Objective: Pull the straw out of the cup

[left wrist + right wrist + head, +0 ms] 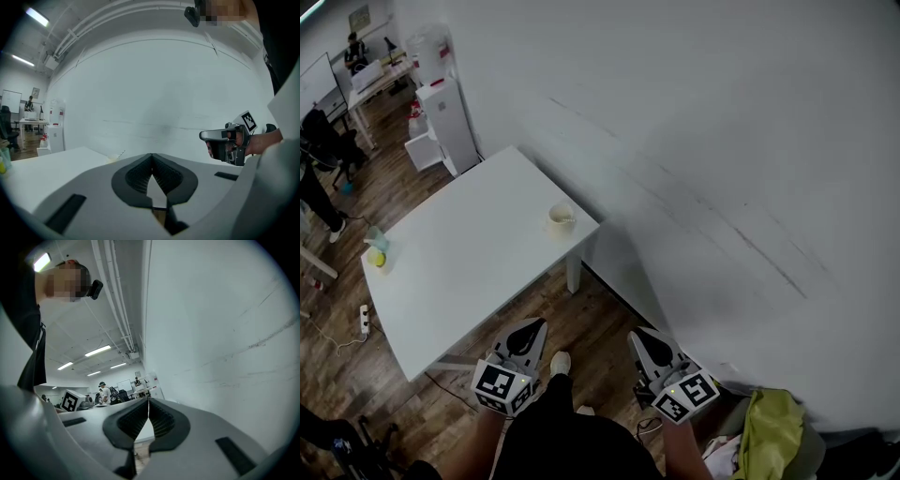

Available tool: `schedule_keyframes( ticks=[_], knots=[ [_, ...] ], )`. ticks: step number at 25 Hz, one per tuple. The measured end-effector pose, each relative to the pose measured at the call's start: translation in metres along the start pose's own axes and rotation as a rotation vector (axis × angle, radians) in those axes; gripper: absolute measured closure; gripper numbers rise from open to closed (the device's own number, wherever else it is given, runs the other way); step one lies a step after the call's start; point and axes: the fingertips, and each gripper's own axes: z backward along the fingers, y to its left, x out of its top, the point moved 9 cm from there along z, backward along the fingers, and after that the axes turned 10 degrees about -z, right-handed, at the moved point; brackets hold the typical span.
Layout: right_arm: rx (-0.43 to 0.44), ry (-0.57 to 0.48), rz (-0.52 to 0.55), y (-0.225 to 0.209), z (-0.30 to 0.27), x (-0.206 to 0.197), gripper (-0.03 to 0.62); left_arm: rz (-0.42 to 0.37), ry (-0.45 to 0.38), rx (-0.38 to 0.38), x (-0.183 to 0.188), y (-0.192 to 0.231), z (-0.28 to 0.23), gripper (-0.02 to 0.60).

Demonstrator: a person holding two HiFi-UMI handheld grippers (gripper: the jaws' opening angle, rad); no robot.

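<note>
Head view placed the cup (561, 218) on the white table (459, 281), close to the far right corner and near the wall (722, 141). The straw (121, 153) was too thin to resolve in that view. Left gripper view showed it as a fine line rising from the cup rim and leaning up and to the right, so its long axis was tilted, not upright.

Both grippers were held off the table, over the wooden floor (600, 319) on the near side, well apart from the cup. The left gripper (528, 330) had its jaws closed tip to tip with nothing between them. The right gripper (643, 339) was in the same condition, jaws together and empty.

The cup lay ahead of both grippers, beyond the table's near edge. In left gripper view it sat left of the jaw line. The left gripper appeared slightly nearer to the cup. The extraction had not begun. Judged from this layout, either gripper would have to open and approach the straw along its tilt.
</note>
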Motion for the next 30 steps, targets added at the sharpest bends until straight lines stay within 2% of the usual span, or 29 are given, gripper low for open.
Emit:
schedule_keyframes(
  ticks=[7, 16, 23, 30],
  knots=[
    [-0.007, -0.006, 0.007, -0.015, -0.057, 0.019, 0.571, 0.002, -0.014, -0.033, 0.012, 0.051, -0.039, 0.568],
    [-0.039, 0.005, 0.008, -0.031, -0.119, 0.024, 0.572, 0.003, -0.02, -0.078, 0.014, 0.111, -0.08, 0.569],
    [-0.057, 0.014, 0.019, -0.037, -0.161, 0.026, 0.572, 0.007, -0.028, -0.092, 0.01, 0.155, -0.098, 0.568],
    [-0.05, 0.033, 0.031, -0.038, -0.187, 0.028, 0.572, 0.012, -0.034, -0.083, 0.007, 0.177, -0.103, 0.568]
  ],
)
